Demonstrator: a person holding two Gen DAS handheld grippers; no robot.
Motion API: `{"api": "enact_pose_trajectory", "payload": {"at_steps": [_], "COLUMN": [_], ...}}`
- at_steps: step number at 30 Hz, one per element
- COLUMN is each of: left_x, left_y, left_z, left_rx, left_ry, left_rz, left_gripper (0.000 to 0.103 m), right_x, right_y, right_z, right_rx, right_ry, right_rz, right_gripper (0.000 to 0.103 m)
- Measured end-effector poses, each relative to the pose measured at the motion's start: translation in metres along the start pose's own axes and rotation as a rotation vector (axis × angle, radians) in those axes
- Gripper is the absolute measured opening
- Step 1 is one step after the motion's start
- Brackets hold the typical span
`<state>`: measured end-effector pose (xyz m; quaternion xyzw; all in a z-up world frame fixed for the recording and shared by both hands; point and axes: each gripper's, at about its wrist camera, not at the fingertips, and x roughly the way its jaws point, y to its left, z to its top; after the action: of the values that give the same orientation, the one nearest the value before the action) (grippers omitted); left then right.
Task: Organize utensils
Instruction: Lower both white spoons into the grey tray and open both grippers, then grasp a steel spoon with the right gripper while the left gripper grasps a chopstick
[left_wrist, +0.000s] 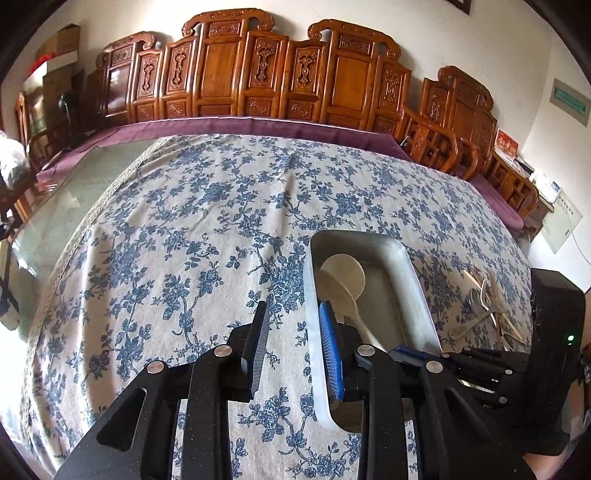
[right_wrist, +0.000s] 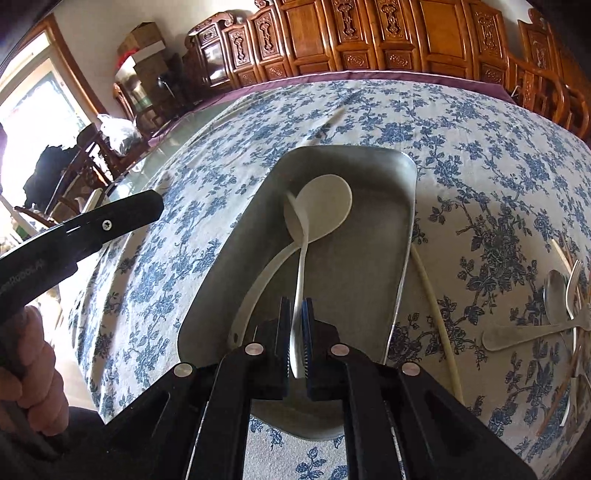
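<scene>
The white spoon (right_wrist: 300, 273) is pinched by its handle in our right tongs (right_wrist: 295, 339), which are closed tight on it, right over the metal tray (right_wrist: 369, 280). Its long handle points straight away from us, along the tray, and its bowl end hangs just above a bigger white scoop (right_wrist: 325, 206) that already lies inside. We think the next move is to lower the spoon down beside that scoop. Our left tongs (left_wrist: 295, 347) are open wide and hold nothing; one finger sits over the tray's left rim, the other over the flowered cloth on the counter (left_wrist: 184, 221). More utensils (right_wrist: 561, 317) wait in a pile off to the right, so the right hand is nearer them. That pile is bent and partly cut off, so we cannot count it. The spoon's bowl looks blurry.
</scene>
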<state>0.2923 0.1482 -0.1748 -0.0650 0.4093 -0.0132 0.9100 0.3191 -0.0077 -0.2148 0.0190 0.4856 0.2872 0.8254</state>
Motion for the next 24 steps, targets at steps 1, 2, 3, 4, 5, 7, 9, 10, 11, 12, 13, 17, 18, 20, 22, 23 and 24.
{"api": "enact_pose_trajectory", "payload": {"at_steps": [1,2,3,4,5,7,9,10,11,12,13,17,18,20,22,23,24], "left_x": [0.000,0.000,0.000,-0.001,-0.001,-0.002,-0.002,-0.002,-0.003,-0.003,-0.004,-0.007,-0.008,-0.009,-0.009,-0.009,-0.008], "left_y": [0.000,-0.001,-0.003,-0.004,-0.005,-0.009,-0.013,-0.015,-0.019,-0.023,-0.028,-0.047,-0.053,-0.066,-0.079,-0.086,-0.093], "left_z": [0.000,0.000,-0.001,-0.002,-0.002,-0.003,-0.005,-0.005,-0.006,-0.007,-0.008,-0.012,-0.013,-0.016,-0.020,-0.021,-0.023], "left_rx": [0.001,0.002,0.003,0.004,0.006,0.012,0.016,0.018,0.024,0.030,0.036,0.061,0.068,0.087,0.099,0.108,0.116], "left_ry": [0.000,0.000,0.002,0.002,0.002,0.001,0.002,0.003,0.004,0.004,0.002,0.003,0.004,0.008,0.013,0.016,0.018], "left_rz": [0.000,0.001,0.000,-0.002,-0.004,-0.009,-0.021,-0.024,-0.030,-0.036,-0.044,-0.080,-0.092,-0.113,-0.133,-0.142,-0.146], "left_gripper": [0.026,0.026,0.026,0.026,0.026,0.026,0.026,0.026,0.026,0.026,0.026,0.026,0.026,0.026,0.026,0.026,0.026], "right_x": [-0.003,-0.006,-0.009,-0.013,-0.021,-0.033,-0.050,-0.059,-0.070,-0.078,-0.086,-0.121,-0.126,-0.136,-0.142,-0.144,-0.146], "right_y": [-0.001,-0.002,-0.003,-0.004,-0.006,-0.007,-0.013,-0.017,-0.023,-0.028,-0.034,-0.068,-0.076,-0.097,-0.116,-0.124,-0.131], "right_z": [0.000,0.000,0.001,0.002,0.002,0.001,-0.001,-0.002,-0.005,-0.008,-0.012,-0.032,-0.037,-0.047,-0.055,-0.058,-0.061], "right_rx": [-0.001,-0.004,-0.005,-0.009,-0.019,-0.041,-0.061,-0.069,-0.078,-0.083,-0.086,-0.100,-0.101,-0.089,-0.067,-0.059,-0.055], "right_ry": [-0.004,-0.010,-0.016,-0.026,-0.042,-0.062,-0.089,-0.101,-0.114,-0.122,-0.129,-0.150,-0.152,-0.149,-0.144,-0.144,-0.145], "right_rz": [0.003,0.004,0.007,0.008,0.003,-0.015,-0.038,-0.050,-0.067,-0.083,-0.096,-0.189,-0.215,-0.260,-0.287,-0.302,-0.312], "right_gripper": [0.009,0.009,0.011,0.013,0.013,0.013,0.013,0.013,0.013,0.013,0.013,0.026,0.026,0.027,0.027,0.027,0.027]}}
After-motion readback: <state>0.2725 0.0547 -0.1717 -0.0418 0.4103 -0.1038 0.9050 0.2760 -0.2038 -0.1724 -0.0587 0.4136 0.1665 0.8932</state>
